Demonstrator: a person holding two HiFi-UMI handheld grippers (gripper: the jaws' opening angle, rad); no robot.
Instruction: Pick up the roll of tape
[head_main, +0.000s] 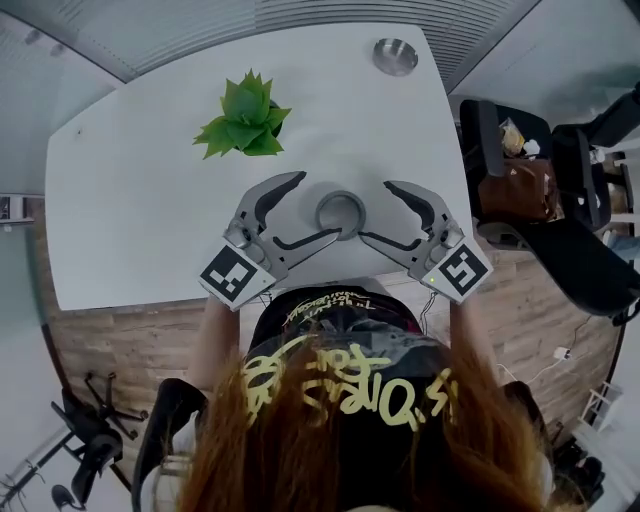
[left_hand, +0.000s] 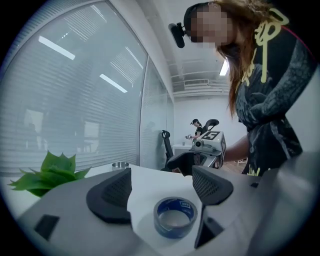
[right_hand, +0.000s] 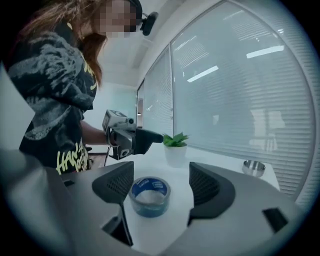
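Observation:
A roll of tape with a blue inner core (head_main: 341, 213) lies flat on the white table (head_main: 150, 200) near its front edge. My left gripper (head_main: 318, 207) comes at it from the left and my right gripper (head_main: 378, 211) from the right, both low over the table and facing each other. In the left gripper view the tape (left_hand: 175, 216) sits between the wide-apart jaws of that gripper (left_hand: 161, 189), nearer the right-hand one, untouched. The right gripper view shows the tape (right_hand: 150, 196) just inside the jaws of the right gripper (right_hand: 162, 184), closer to the left pad (right_hand: 117, 184), with a gap on both sides.
A green potted plant (head_main: 243, 118) stands at the back left of the table. A small metal bowl (head_main: 395, 56) sits near the far edge. Beside the table's right edge is a black office chair (head_main: 560, 240) with a brown bag (head_main: 520, 185).

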